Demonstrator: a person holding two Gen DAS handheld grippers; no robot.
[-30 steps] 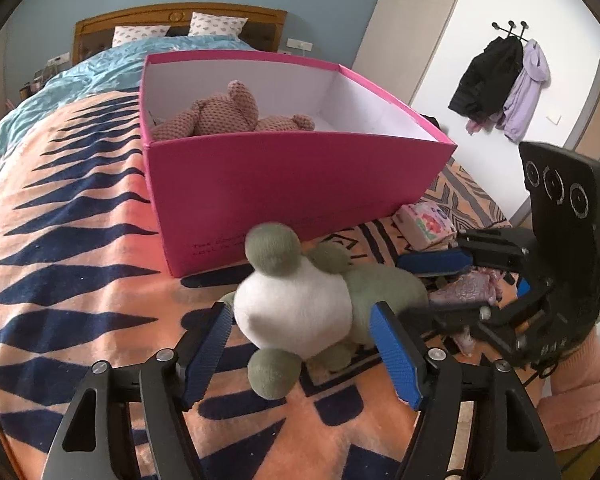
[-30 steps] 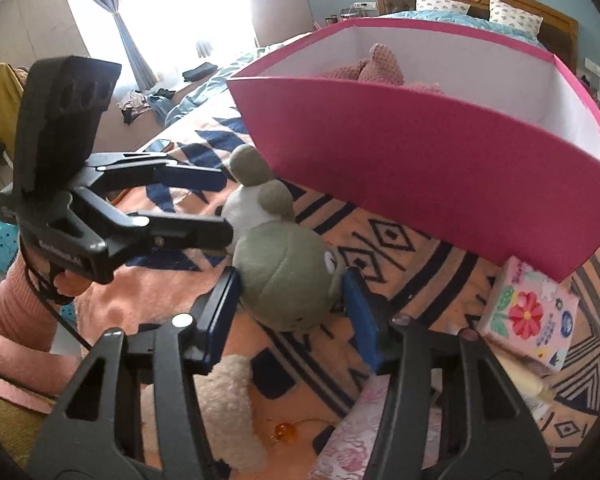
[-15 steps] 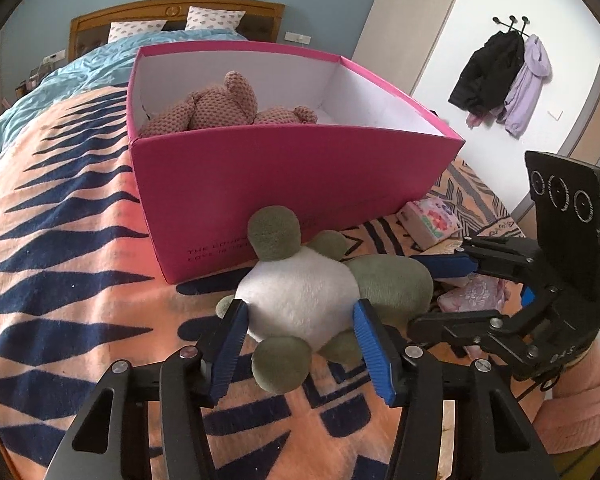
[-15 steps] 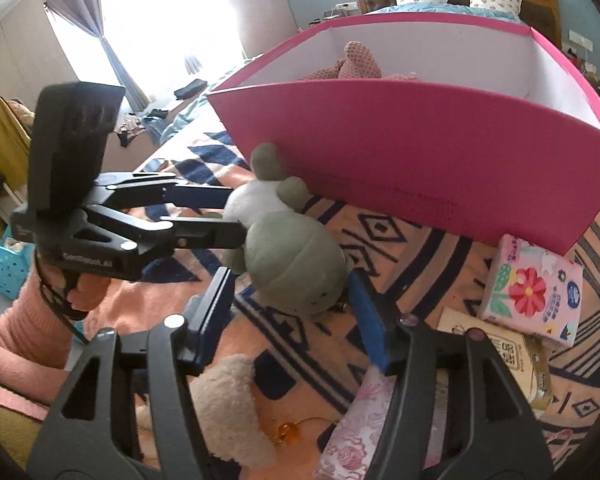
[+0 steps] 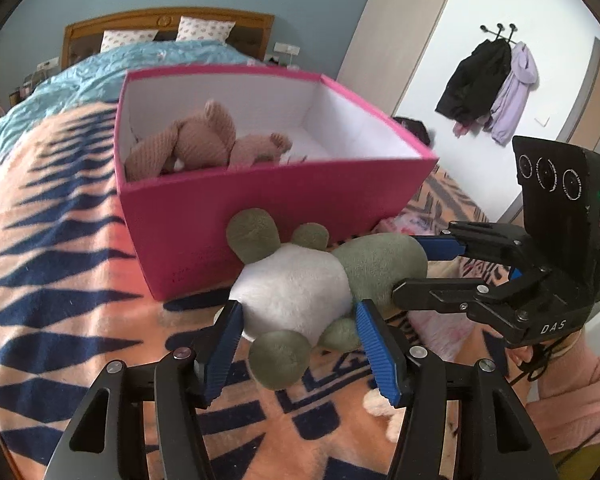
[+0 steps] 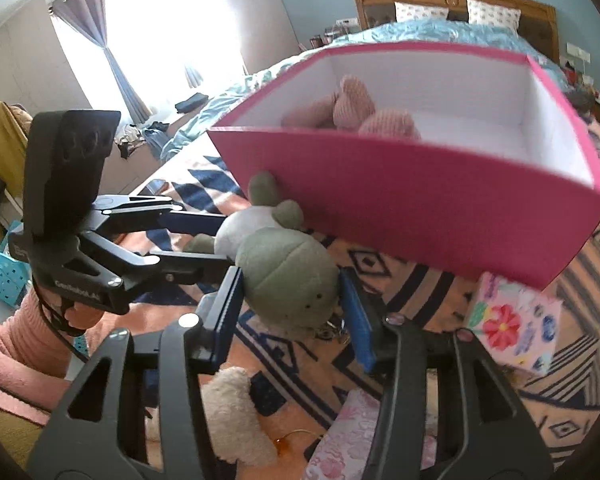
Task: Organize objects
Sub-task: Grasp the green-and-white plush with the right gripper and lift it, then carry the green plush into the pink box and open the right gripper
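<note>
Frog plush [image 5: 300, 296] gripped by both tongs, L [image 5: 300, 344] on belly, R [image 6: 292, 304] on head, face hidden

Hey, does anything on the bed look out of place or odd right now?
Yes. The green frog plush lies on its back outside the pink box, gripped by both grippers, left on its white belly, right on its head. The brown plush is already inside. A floral pack and a cream plush also lie loose on the blanket.
</note>
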